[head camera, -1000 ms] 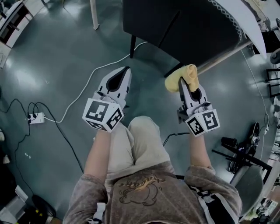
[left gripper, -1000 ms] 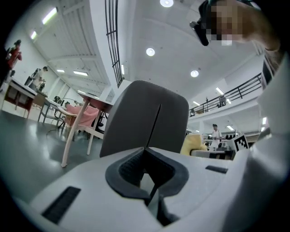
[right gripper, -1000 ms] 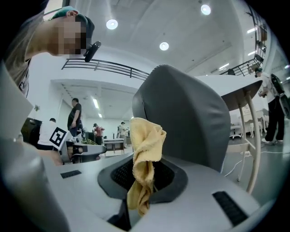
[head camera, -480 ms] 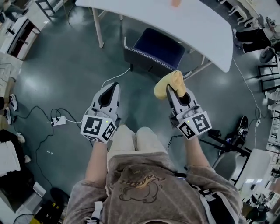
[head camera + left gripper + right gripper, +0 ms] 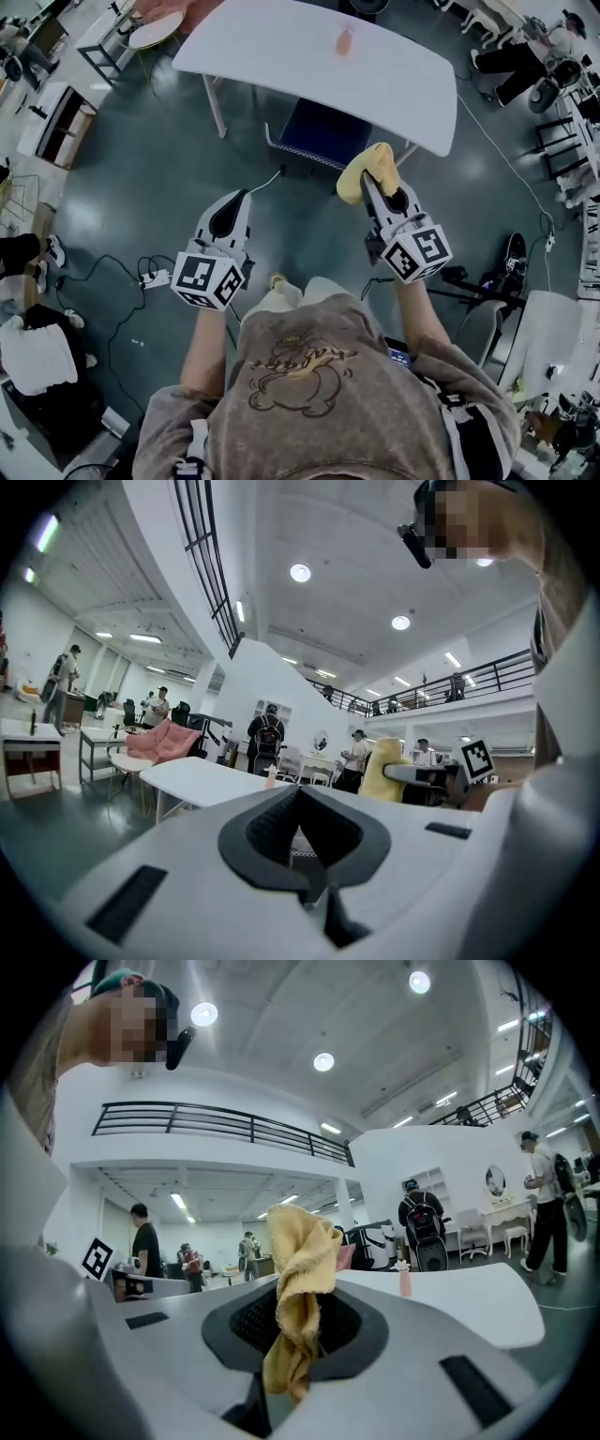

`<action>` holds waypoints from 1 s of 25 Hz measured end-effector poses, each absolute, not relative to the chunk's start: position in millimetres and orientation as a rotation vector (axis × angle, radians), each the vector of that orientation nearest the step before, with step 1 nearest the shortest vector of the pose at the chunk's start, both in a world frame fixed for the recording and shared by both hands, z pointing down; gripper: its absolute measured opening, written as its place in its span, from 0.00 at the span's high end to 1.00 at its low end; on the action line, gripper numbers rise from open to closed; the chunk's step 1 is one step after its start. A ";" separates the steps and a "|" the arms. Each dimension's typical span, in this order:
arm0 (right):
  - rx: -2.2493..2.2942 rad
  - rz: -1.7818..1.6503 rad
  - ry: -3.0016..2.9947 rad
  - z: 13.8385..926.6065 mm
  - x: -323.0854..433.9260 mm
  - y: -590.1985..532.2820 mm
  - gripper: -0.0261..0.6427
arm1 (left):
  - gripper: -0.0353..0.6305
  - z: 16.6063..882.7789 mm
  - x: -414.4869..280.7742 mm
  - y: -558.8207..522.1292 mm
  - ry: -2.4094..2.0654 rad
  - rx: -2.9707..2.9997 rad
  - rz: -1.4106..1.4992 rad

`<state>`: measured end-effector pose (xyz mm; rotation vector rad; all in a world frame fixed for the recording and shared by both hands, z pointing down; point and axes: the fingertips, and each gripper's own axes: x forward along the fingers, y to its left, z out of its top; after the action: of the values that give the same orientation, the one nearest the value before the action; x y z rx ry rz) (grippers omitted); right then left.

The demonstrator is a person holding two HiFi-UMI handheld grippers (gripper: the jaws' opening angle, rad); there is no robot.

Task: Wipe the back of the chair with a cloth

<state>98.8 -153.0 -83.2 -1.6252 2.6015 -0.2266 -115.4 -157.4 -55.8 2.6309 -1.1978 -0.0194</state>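
Observation:
In the head view a dark blue chair (image 5: 317, 137) stands tucked under a white table (image 5: 281, 47), its back towards me. My right gripper (image 5: 369, 184) is shut on a bunched yellow cloth (image 5: 367, 169), held in the air just right of the chair's back and apart from it. In the right gripper view the cloth (image 5: 300, 1274) stands up out of the closed right gripper (image 5: 298, 1335). My left gripper (image 5: 235, 199) hovers left of the chair, shut with nothing in it. In the left gripper view the left gripper (image 5: 302, 799) shows closed, with the cloth (image 5: 380, 771) off to the right.
A small pink bottle (image 5: 344, 41) stands on the table. A power strip (image 5: 155, 278) with cables lies on the floor at left, and a white cable runs towards the chair. A black stand (image 5: 473, 279) is at right. Several people and other furniture surround the area.
The view has pulled back and up: chair and table now look smaller and farther. Both grippers have stayed in front of me, the right one still holding the cloth.

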 end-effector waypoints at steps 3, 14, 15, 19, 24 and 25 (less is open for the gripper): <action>-1.637 -0.245 2.594 -80.4 101.4 -148.7 0.86 | 0.94 -57.0 -120.1 -156.7 -1.218 2.620 -0.026; -1.587 -0.244 2.645 -70.6 99.6 -142.5 0.86 | 0.94 -60.5 -126.2 -155.6 -1.331 2.589 -0.021; -1.586 -0.237 2.653 -68.9 101.0 -143.7 0.86 | 0.94 -59.9 -127.7 -155.8 -1.348 2.578 -0.025; -1.566 -0.241 2.660 -63.9 108.9 -149.4 0.86 | 0.94 -53.3 -125.2 -155.2 -1.405 2.551 -0.023; -1.538 -0.202 2.708 -45.5 102.9 -150.6 0.86 | 0.94 -37.6 -124.9 -157.4 -1.483 2.532 -0.013; -1.536 -0.197 2.716 -40.2 101.8 -151.5 0.86 | 0.94 -34.4 -126.1 -158.5 -1.502 2.526 -0.013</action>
<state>101.8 -151.5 -40.2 -1.5361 2.7159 -0.1968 -126.1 -158.5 -34.4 2.5264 -1.5022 -0.0135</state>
